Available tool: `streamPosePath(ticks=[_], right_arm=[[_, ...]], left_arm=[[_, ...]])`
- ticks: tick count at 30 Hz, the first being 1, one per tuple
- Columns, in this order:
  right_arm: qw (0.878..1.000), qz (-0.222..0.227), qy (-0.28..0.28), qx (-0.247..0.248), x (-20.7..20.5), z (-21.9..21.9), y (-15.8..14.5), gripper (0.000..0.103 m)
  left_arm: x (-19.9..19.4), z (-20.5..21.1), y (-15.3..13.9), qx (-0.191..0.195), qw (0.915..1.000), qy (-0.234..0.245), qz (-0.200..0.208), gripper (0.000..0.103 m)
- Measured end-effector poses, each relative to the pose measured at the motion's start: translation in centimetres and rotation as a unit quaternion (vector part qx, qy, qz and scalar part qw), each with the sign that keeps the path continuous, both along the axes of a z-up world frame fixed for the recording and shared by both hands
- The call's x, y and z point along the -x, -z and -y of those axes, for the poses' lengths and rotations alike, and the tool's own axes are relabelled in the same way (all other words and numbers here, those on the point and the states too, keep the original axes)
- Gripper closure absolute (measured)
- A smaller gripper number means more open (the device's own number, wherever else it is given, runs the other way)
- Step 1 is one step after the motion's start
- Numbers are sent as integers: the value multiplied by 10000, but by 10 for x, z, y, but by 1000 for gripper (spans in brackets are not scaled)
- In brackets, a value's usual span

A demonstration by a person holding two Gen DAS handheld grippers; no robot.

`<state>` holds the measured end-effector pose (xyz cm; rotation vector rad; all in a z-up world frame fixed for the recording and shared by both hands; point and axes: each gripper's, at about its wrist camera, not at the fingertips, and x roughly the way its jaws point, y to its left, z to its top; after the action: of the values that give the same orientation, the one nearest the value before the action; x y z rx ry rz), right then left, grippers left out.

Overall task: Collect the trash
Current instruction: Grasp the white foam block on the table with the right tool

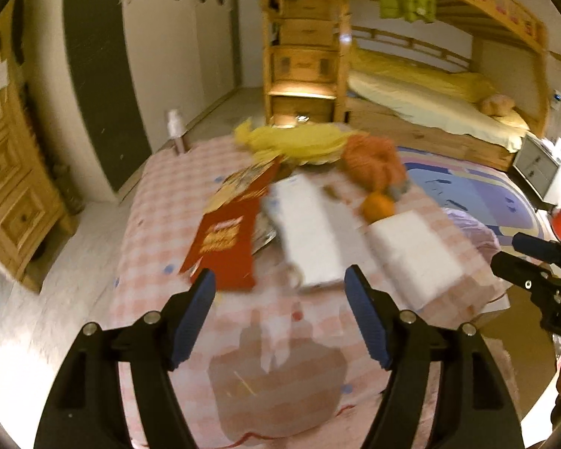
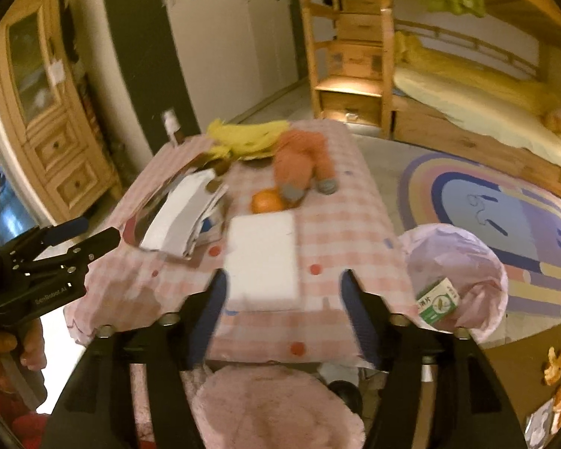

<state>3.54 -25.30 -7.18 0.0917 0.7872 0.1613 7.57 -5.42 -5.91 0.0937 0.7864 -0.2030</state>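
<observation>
jaws of left gripper [image 1: 279, 287] and right gripper [image 2: 283, 288] spread wide, holding nothing.

Green-white carton [image 2: 438, 300] inside pink bag [image 2: 478, 262]

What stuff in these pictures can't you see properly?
- Red packet, left wrist view: motion blur makes its yellow print unreadable.
- Green and white box in the pink bin bag, right wrist view: lettering too small, lower part hidden by the bag.
- Scraps on the floor, right wrist view: cut off by the lens edge.
- Bottle, left wrist view: too blurred to identify.
</observation>
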Motion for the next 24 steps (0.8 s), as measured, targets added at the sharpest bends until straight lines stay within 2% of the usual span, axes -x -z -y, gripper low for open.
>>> streamPosePath(ticks=[2, 3, 12, 17, 19, 21, 24], right_arm=[[9999, -70, -52, 111, -6, -9, 6, 18], [9997, -105, -67, 186, -9, -14, 9, 16], [9965, -611, -135, 561, -39, -33, 43, 16], [9964, -648, -94, 532, -40, -33, 49, 17], [9964, -668, -102, 518, -40, -33, 51, 20], [9964, -659, -104, 514, -39, -32, 52, 33], [9976, -485, -78, 497, -35, -30, 45, 42]], left_arm=[[-1, -10, 8, 14, 9999, -97, -87, 31], [-1, -12, 10, 6, 9998, -138, -108, 29], [-4, -29, 27, 25, 9991, -334, -240, 25], [-4, -37, 29, 40, 9986, -462, -268, 24], [-3, -41, 30, 57, 9983, -514, -284, 24], [-2, -42, 30, 58, 9979, -562, -305, 24], [-1, -42, 29, 36, 9978, -580, -311, 24]])
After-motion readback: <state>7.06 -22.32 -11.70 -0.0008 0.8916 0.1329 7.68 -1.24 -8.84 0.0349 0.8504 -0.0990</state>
